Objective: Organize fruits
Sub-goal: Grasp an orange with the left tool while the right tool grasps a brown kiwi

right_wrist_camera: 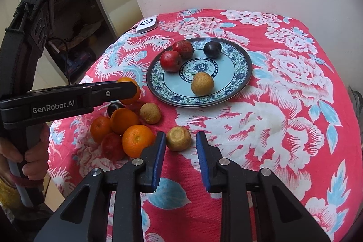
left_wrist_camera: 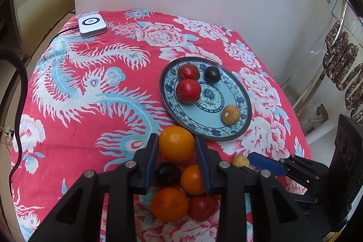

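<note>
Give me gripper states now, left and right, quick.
Left gripper: shut on the orange, pads against both its sides.
Right gripper: open, holding nothing; tan fruit sits between its fingertips.

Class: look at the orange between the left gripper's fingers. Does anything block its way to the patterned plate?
Nothing visible does. The orange sits between the left gripper fingers, and only bare cloth separates it from the plate's near rim.

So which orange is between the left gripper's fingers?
The biggest orange, nearest the plate. It sits between the left gripper pads; the other three oranges lie behind it in the pile.
</note>
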Demonstrator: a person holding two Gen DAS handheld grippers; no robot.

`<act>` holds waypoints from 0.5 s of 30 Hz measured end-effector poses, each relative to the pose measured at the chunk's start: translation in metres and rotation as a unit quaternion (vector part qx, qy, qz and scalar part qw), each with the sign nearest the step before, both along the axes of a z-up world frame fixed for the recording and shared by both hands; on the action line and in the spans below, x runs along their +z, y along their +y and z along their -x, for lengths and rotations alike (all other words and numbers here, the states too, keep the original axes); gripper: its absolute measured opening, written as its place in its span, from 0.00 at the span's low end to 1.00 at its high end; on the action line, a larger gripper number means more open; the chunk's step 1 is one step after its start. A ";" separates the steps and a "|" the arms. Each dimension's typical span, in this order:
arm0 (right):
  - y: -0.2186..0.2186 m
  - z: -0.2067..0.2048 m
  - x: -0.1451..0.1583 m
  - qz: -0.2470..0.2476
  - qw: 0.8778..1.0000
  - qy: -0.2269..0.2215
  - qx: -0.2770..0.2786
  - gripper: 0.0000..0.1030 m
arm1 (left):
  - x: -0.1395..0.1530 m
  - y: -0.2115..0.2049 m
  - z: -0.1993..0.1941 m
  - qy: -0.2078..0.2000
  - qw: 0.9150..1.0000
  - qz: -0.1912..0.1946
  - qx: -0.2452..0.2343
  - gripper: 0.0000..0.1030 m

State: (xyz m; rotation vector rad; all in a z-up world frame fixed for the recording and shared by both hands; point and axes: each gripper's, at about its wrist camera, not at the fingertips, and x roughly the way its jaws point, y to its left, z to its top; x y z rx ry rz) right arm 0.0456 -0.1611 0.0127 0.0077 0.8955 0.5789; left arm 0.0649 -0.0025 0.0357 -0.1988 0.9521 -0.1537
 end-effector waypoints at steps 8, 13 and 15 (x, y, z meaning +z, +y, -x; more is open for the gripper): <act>0.006 0.001 -0.001 0.003 1.000 0.000 0.007 0.24 | 0.002 0.002 0.004 -0.004 1.000 0.000 0.004 0.33; 0.004 0.001 0.003 -0.001 1.000 -0.005 0.003 0.24 | 0.005 0.002 0.005 -0.008 1.000 0.005 0.003 0.33; 0.002 0.001 0.006 -0.004 1.000 -0.011 0.000 0.24 | 0.007 0.002 0.005 -0.011 1.000 0.006 0.003 0.33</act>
